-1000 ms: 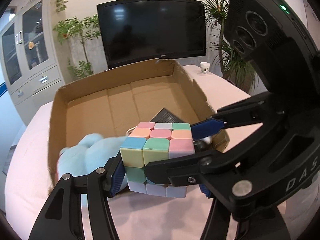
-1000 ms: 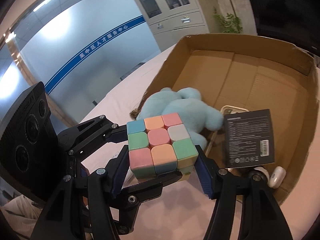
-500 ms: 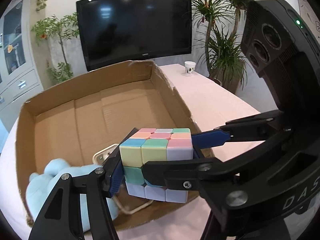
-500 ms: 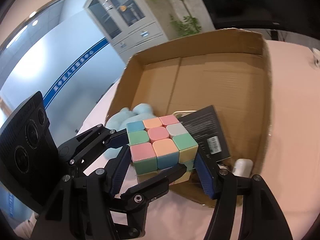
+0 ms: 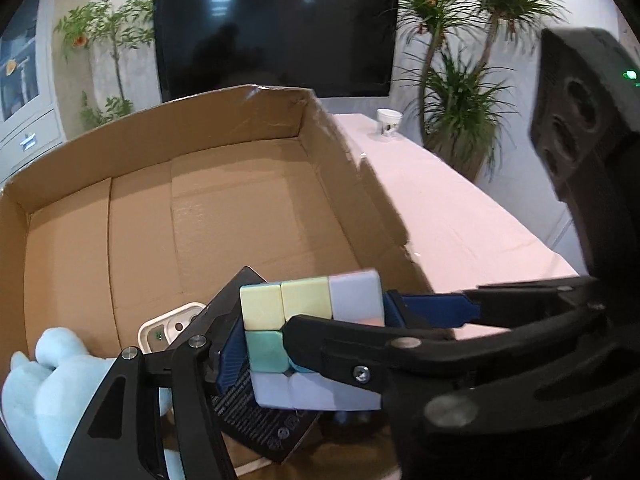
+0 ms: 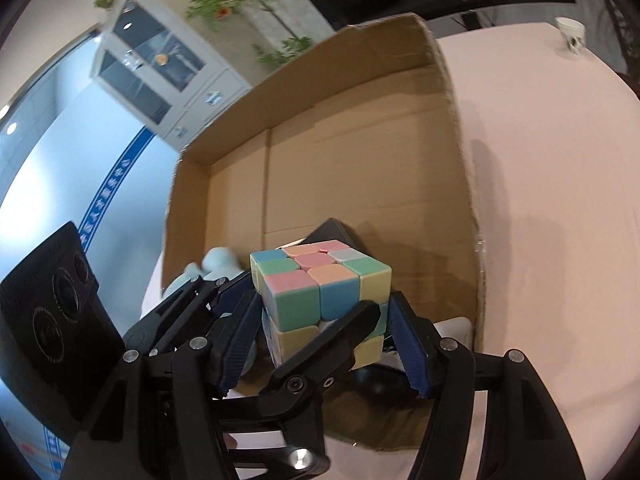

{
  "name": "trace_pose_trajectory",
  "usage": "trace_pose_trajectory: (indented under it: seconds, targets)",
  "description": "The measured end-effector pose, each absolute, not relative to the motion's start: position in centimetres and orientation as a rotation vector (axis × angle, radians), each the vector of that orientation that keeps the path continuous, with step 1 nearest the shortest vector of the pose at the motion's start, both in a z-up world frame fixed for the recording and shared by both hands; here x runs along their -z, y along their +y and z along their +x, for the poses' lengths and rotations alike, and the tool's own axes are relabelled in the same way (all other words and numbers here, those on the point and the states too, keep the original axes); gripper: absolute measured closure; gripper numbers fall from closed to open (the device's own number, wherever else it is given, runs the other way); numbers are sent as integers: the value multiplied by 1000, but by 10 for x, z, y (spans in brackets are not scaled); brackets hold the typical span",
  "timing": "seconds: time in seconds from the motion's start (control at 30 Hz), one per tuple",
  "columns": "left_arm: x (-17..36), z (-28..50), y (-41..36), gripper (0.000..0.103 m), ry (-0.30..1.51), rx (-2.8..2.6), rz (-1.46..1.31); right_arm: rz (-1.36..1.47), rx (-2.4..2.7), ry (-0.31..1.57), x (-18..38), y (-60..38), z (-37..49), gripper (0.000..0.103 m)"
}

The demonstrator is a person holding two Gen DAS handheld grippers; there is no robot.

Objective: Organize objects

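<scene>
A pastel puzzle cube (image 5: 308,320) is held from both sides over the near end of an open cardboard box (image 5: 224,216). My left gripper (image 5: 306,344) is shut on the cube, and my right gripper (image 6: 324,316) is shut on the same cube (image 6: 320,280) across its other faces. Below the cube lie a black packet (image 5: 256,416), a beige phone case (image 5: 168,326) and a light blue plush toy (image 5: 52,396). The plush (image 6: 218,264) peeks out behind my left gripper in the right wrist view.
The box stands on a pink tablecloth (image 5: 460,216). A white cup (image 5: 388,122) stands at the table's far end. A white earbud case (image 6: 454,326) lies by the box's right wall. A television, plants and a cabinet stand behind the table.
Both grippers have carried the cube forward and down over the box's near end. The views have swung right, and the cube now sits just above the black packet.
</scene>
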State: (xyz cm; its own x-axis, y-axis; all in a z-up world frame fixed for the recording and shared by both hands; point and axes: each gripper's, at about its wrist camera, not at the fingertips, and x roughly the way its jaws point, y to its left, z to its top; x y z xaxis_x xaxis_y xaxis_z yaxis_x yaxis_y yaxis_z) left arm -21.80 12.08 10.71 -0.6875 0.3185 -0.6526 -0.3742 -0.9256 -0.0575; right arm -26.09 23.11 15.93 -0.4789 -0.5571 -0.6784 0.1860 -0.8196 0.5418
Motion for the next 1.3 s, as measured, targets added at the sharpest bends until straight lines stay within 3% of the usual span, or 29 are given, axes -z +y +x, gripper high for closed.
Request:
trace_pose_trajectory:
  seconds: [0.17,0.3,0.37,0.57,0.87,0.97,1.13,1.3]
  targets:
    - [-109,-224,111,24,60,-2553,-1052,1260,2406,-563,-161,240,-260,39]
    - [-128,-215,89,22,54,-2639,-1053,1211,2415,-626,-172,248,-255,38]
    - [-138,-208,71,21,24,-2677,-1060,1170,2417,-643,-183,251,-248,27]
    - [-154,-165,-8,21,-125,-2769,-1104,1207,2363,-552,-195,233,-240,22]
    - [-111,-61,-140,16,-417,-2754,-1277,1275,2131,-226,-192,151,-211,21]
    - [-85,-32,-156,16,-464,-2737,-1343,1275,1944,-100,-185,106,-191,14]
    - [-43,6,-183,16,-620,-2699,-1360,1223,1718,218,-151,27,-143,14]
    - [-24,29,-192,16,-579,-2667,-1328,1130,1571,429,-105,-24,-105,15]
